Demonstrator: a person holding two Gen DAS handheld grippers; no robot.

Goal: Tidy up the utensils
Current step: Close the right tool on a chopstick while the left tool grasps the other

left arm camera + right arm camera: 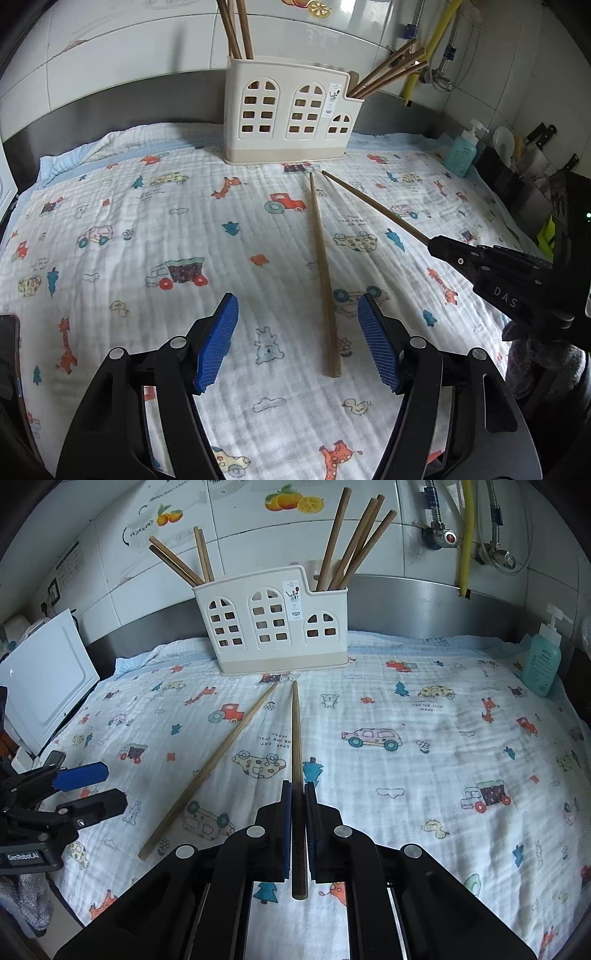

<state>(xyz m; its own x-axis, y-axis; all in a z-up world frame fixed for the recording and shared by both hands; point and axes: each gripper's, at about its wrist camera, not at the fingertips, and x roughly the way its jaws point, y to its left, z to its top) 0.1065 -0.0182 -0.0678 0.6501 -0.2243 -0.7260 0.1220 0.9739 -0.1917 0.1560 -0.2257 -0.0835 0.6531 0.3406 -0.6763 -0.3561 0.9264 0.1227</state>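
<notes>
Chopsticks are the things to sort: two wooden ones lie on the printed cloth (424, 701) in front of the cream utensil holder (271, 627), their thin tips close together near its base and their thick ends fanning apart toward the cameras. More chopsticks already stand in the holder's left and right compartments, leaning outward.

The held chopstick (295, 738) points straight at the holder; the right gripper (297, 794) is closed on it, pads pinching the shaft toward its thick end, a short stub sticking out behind the pads. Whether the tip rests on the cloth or is lifted, I cannot tell. The loose chopstick (324, 277) lies between the blue pads of the left gripper (297, 343), which is spread wide around its thick end without touching it.

Judging by looks, each stick is light, stiff and smooth, thin enough to roll or pivot in a flat pinch. A grip near the thick end gives the pads more wood, but leaves a long lever ahead, so the tip may droop or swing as it tilts upright over a compartment. The cloth is soft and wrinkled; pads closing low could snag a fold along with the stick. Closing squarely across the shaft, slightly above the fabric, seems the safer hold.
</notes>
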